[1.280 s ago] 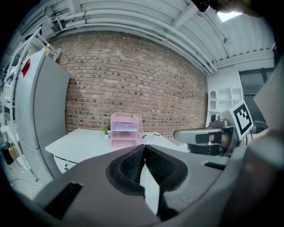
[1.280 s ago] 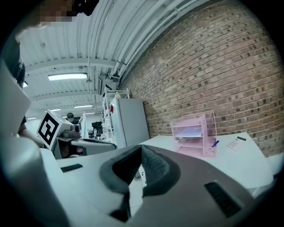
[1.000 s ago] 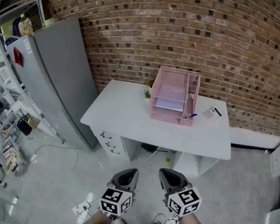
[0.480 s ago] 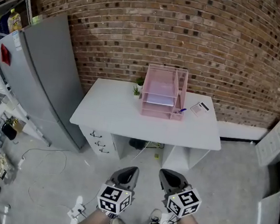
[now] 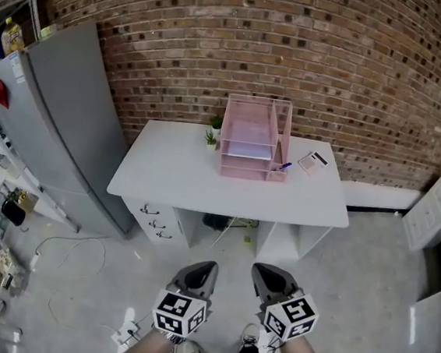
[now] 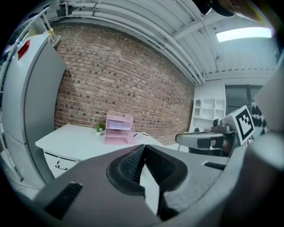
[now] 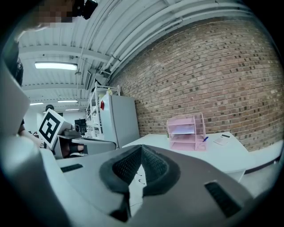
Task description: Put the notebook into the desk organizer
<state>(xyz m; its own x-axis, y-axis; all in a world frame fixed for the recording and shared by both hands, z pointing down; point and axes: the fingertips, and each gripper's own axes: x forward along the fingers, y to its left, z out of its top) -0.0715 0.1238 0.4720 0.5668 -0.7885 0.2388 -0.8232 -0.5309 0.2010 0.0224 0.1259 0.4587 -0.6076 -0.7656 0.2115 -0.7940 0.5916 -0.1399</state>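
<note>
Left gripper [image 5: 204,269] and right gripper [image 5: 262,273] hang empty, jaws closed. At twelve o'clock, well apart, a pink desk organizer [image 5: 254,136] stands on the white desk [image 5: 175,176]; the notebook [image 5: 313,162] lies near its three o'clock side.

Translucent pink plastic desk organizer [image 5: 257,109] on a smooth matt white desk [image 5: 173,179]; behind the desk, rough brick wall [image 5: 334,66].

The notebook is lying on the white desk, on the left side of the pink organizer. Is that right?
Not quite. The notebook is lying on the white desk, but on the right side of the pink organizer, not the left. The head view shows it. The thing on the left side is the small plant.
</note>
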